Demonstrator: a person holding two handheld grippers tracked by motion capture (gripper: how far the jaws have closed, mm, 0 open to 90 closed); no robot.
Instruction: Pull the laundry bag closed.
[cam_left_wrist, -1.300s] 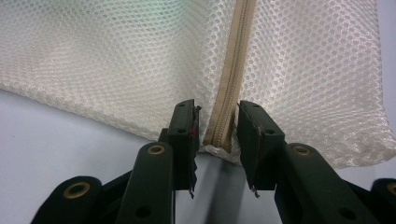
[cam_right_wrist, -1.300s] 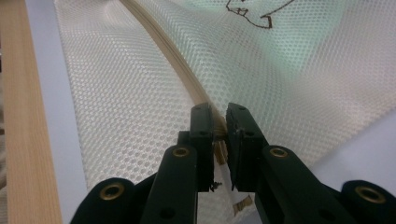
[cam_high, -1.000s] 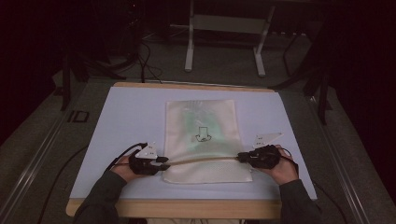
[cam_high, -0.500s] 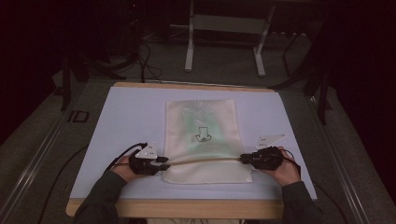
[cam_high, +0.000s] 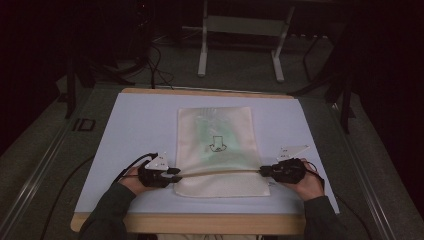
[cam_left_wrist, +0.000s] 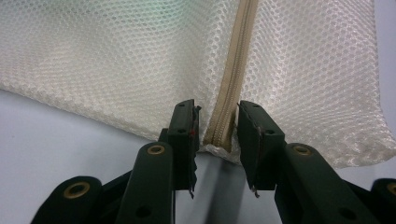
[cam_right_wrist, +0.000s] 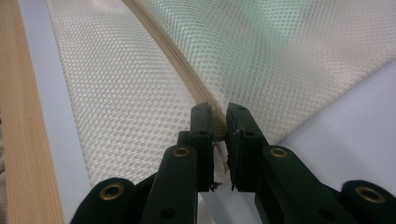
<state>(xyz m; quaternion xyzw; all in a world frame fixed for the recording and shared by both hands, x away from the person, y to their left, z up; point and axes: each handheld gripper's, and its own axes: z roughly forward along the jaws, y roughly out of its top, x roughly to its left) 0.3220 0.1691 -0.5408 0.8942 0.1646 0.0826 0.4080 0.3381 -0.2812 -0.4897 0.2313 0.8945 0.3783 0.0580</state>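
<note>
I see almost nothing changed from the earlier high views: both hands sit where they were, and the mesh bag (cam_high: 217, 150) lies as before, flat on the pale blue table top (cam_high: 135, 125), its near end towards me. My left gripper (cam_high: 167, 175) is clamped on the left end of the beige zipper (cam_high: 220, 173), which runs across the bag near its front edge. In the left gripper view the zipper (cam_left_wrist: 229, 107) end sits between the jaws, though there I cannot tell whether the pads press on it. My right gripper (cam_high: 267, 172) grips the zipper's other end; in the right gripper view its jaws pinch the tape (cam_right_wrist: 205, 100) tightly. The zipper stays lifted in a slight arch between the two grippers. The wooden table edge (cam_right_wrist: 18, 140) runs alongside the bag.
</note>
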